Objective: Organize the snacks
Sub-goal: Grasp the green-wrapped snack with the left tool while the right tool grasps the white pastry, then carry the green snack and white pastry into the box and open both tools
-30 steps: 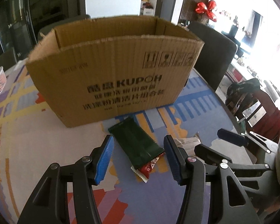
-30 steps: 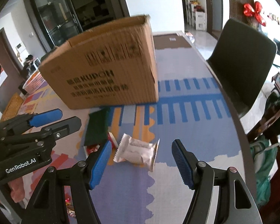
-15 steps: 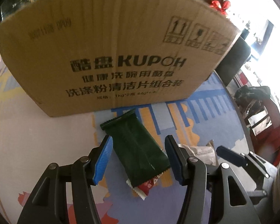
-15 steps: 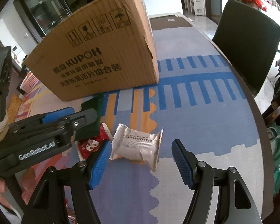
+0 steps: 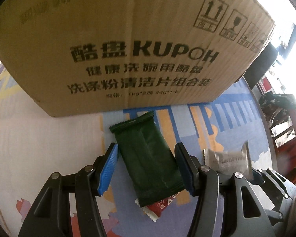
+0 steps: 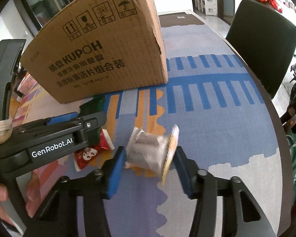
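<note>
Straddling the green packet (image 5: 148,158), the left gripper (image 5: 146,165) has jaws spread, while the right gripper (image 6: 150,167), just closing, pinches the white packet (image 6: 148,150) for the box (image 6: 108,55).

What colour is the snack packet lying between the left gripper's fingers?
Dark green packet, clearest in the left wrist view.

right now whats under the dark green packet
A red snack packet pokes out from under the dark green packet at its near end. How far it extends underneath is covered.

Right hand-held gripper (image 6: 150,165) closing, downward-tilted
</note>
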A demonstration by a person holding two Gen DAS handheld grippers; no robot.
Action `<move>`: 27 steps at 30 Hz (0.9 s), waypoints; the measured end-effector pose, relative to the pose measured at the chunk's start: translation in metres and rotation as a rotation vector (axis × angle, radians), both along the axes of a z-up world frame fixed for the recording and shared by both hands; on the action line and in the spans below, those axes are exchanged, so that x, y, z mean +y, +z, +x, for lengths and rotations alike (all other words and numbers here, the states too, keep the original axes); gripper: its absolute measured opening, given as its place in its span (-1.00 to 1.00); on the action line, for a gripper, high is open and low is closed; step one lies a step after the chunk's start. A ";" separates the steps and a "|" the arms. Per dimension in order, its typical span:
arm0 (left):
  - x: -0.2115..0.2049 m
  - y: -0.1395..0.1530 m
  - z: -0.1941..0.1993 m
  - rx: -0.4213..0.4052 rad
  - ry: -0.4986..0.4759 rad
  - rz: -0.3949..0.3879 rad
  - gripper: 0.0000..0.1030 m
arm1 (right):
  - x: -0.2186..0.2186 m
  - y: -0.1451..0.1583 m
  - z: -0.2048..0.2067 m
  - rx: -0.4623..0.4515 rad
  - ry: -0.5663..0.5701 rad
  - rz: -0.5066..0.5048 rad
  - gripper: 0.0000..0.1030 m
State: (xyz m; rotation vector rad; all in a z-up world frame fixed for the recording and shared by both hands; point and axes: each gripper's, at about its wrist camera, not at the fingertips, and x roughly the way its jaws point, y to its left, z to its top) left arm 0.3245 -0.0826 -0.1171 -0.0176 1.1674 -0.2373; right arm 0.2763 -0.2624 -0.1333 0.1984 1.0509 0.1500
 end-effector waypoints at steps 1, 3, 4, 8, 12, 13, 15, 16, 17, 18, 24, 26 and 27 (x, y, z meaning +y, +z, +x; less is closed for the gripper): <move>-0.001 -0.002 0.001 0.009 -0.001 0.005 0.12 | 0.000 0.000 0.000 0.000 -0.001 -0.001 -0.20; -0.003 -0.003 0.000 0.000 -0.007 0.027 0.06 | -0.001 0.000 0.000 -0.001 -0.005 0.003 -0.26; -0.003 -0.003 0.000 -0.004 -0.005 0.035 0.03 | -0.002 0.000 0.000 -0.002 -0.004 0.005 -0.27; -0.005 -0.004 -0.001 -0.010 -0.009 0.036 -0.13 | -0.004 0.000 0.001 -0.007 -0.007 0.014 -0.32; -0.006 -0.003 -0.005 -0.017 -0.028 0.038 -0.14 | -0.005 0.003 0.000 -0.020 -0.005 0.011 -0.39; -0.009 -0.003 -0.007 -0.020 -0.031 0.037 -0.14 | -0.003 0.005 0.000 -0.025 -0.001 0.008 -0.40; -0.009 0.000 -0.011 -0.031 -0.036 0.039 -0.14 | -0.003 0.007 -0.001 -0.033 0.001 0.005 -0.43; -0.009 0.002 -0.012 -0.039 -0.038 0.040 -0.14 | -0.003 0.008 -0.001 -0.036 0.003 0.005 -0.43; -0.009 0.004 -0.013 -0.046 -0.039 0.040 -0.14 | -0.002 0.010 -0.002 -0.039 0.003 0.004 -0.43; -0.008 0.006 -0.013 -0.049 -0.040 0.037 -0.14 | -0.003 0.012 -0.002 -0.044 0.002 0.003 -0.43; -0.003 0.024 -0.029 -0.085 -0.034 0.011 -0.14 | -0.002 0.027 -0.008 -0.077 0.002 0.000 -0.44; -0.001 0.031 -0.035 -0.099 -0.034 0.005 -0.14 | -0.001 0.033 -0.011 -0.091 0.005 -0.002 -0.43; 0.001 0.032 -0.036 -0.105 -0.032 0.003 -0.14 | 0.000 0.035 -0.012 -0.096 0.007 -0.003 -0.43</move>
